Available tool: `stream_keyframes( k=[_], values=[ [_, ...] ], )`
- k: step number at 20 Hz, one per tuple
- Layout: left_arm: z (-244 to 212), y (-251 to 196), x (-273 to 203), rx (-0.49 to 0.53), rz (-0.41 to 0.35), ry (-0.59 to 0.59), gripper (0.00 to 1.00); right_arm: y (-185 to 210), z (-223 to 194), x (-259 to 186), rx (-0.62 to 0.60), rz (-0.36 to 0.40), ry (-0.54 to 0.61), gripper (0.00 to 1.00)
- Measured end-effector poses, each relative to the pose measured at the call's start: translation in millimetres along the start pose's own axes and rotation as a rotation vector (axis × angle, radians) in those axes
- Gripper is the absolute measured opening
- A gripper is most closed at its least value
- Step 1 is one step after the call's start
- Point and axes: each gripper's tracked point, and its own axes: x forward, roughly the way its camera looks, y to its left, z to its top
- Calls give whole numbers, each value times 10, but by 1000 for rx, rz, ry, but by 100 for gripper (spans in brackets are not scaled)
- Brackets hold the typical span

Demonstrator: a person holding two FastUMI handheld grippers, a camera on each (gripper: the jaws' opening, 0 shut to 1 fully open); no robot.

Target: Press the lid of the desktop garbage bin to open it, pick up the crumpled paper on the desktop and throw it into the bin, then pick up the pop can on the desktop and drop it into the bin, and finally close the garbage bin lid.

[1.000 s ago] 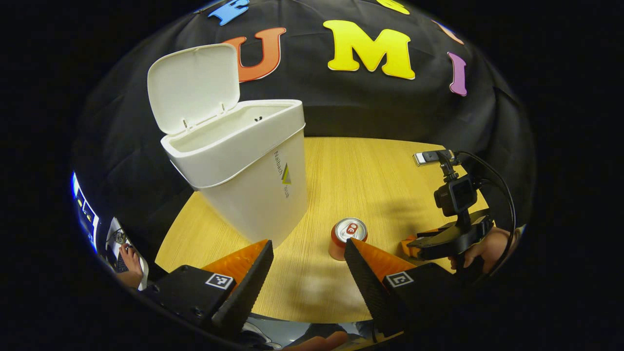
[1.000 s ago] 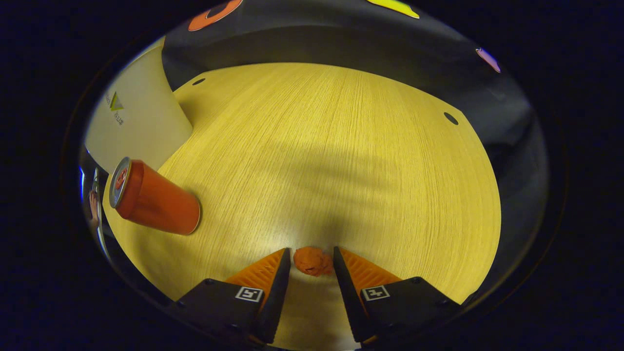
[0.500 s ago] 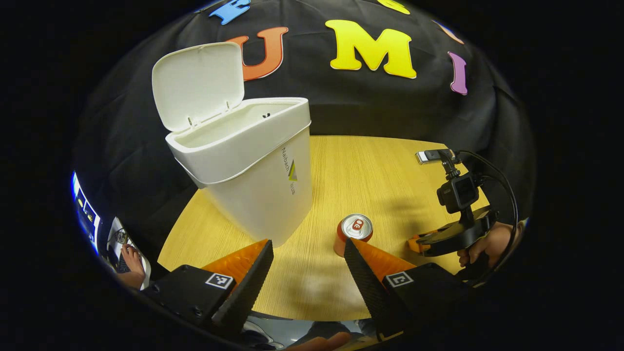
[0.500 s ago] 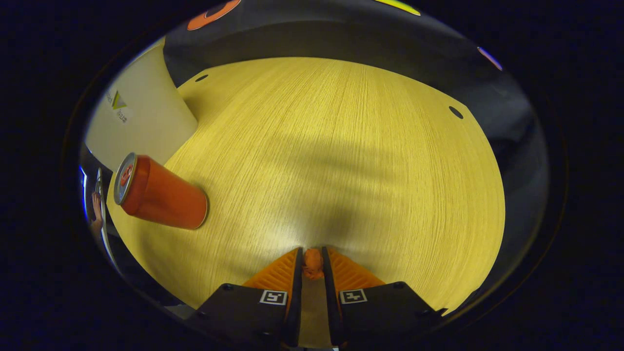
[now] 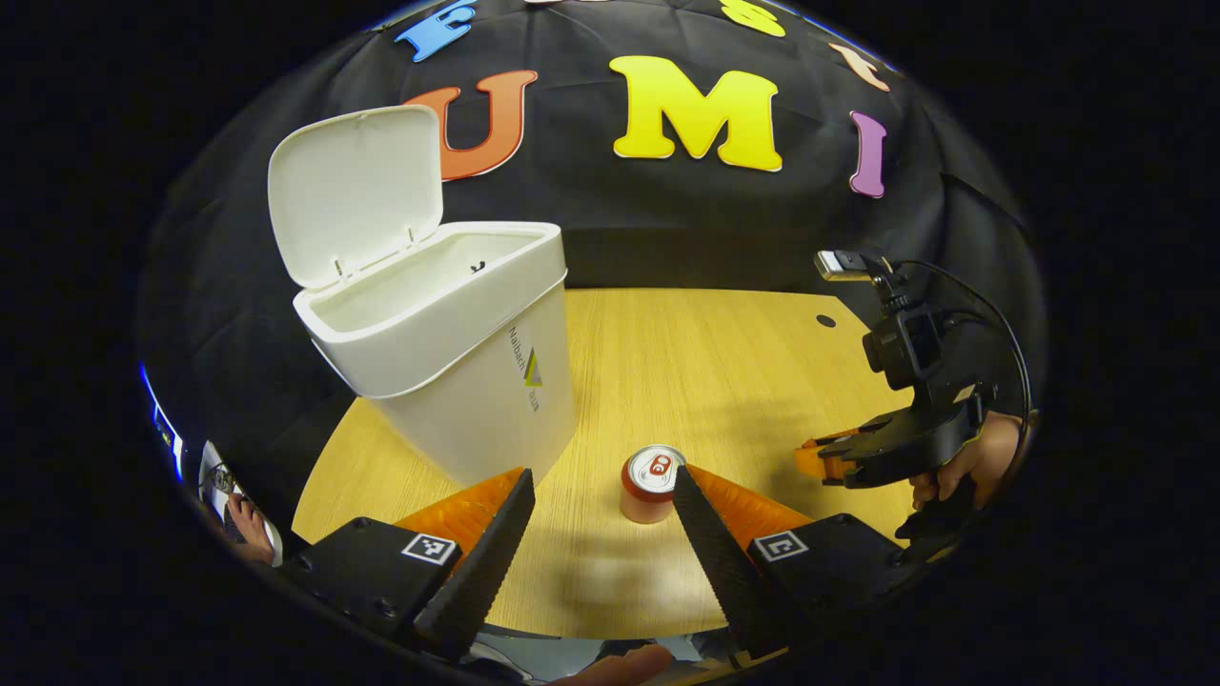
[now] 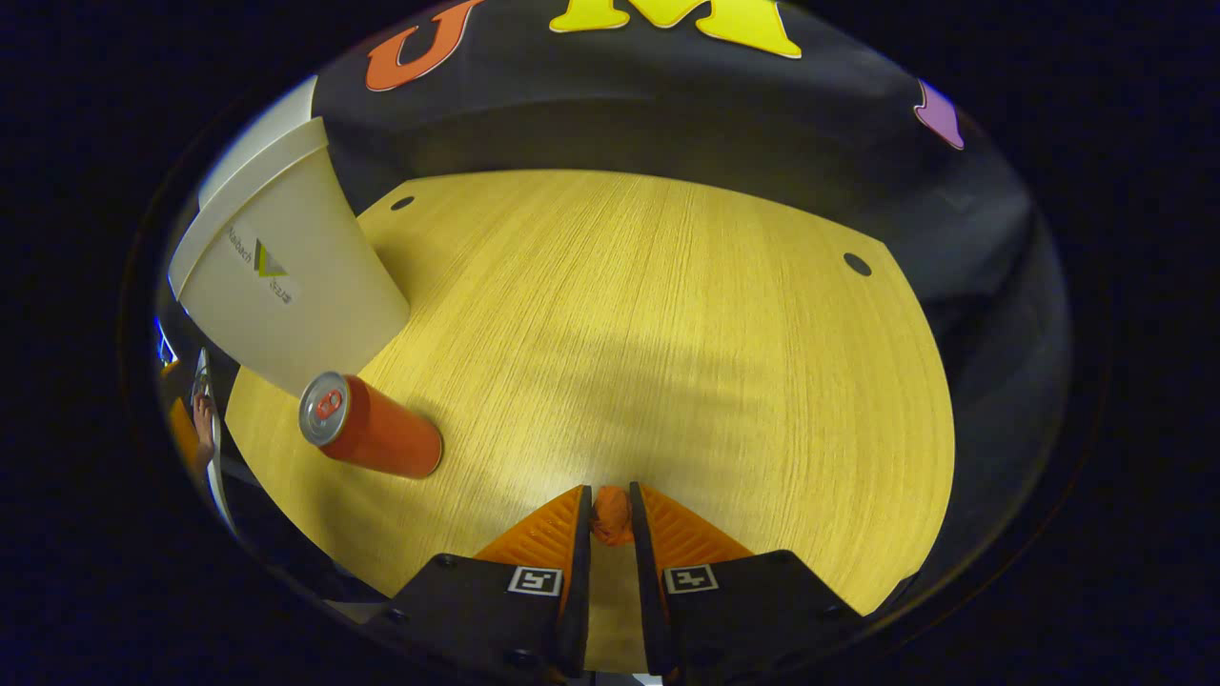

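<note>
pop can (image 5: 650,484) stands upright beside open-lidded bin (image 5: 457,362).

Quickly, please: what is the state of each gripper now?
Left gripper: open, holding nothing.
Right gripper: shut on the small orange crumpled paper ball.

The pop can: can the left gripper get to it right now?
Probably yes. The left gripper is open, and the pop can stands upright just ahead of its fingers on the table, with nothing between them.
</note>
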Motion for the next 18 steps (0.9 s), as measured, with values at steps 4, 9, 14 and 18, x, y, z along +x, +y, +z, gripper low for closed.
stream_keyframes(
  k=[4, 9, 14, 18],
  values=[
    [103, -71, -1, 23, -33, -28, 97, -59, 512, -279, 5, -17, -102, 24],
    [125, -65, -12, 32, -59, -45, 97, 70, 1268, -707, -33, -23, -259, 22],
    [126, 34, -43, 15, -66, -52, 97, 521, 1989, -1103, -93, 20, -391, 22],
    [102, 132, -85, -3, -69, -56, 97, 1080, 2454, -1382, -134, 84, -485, 24]
  ],
)
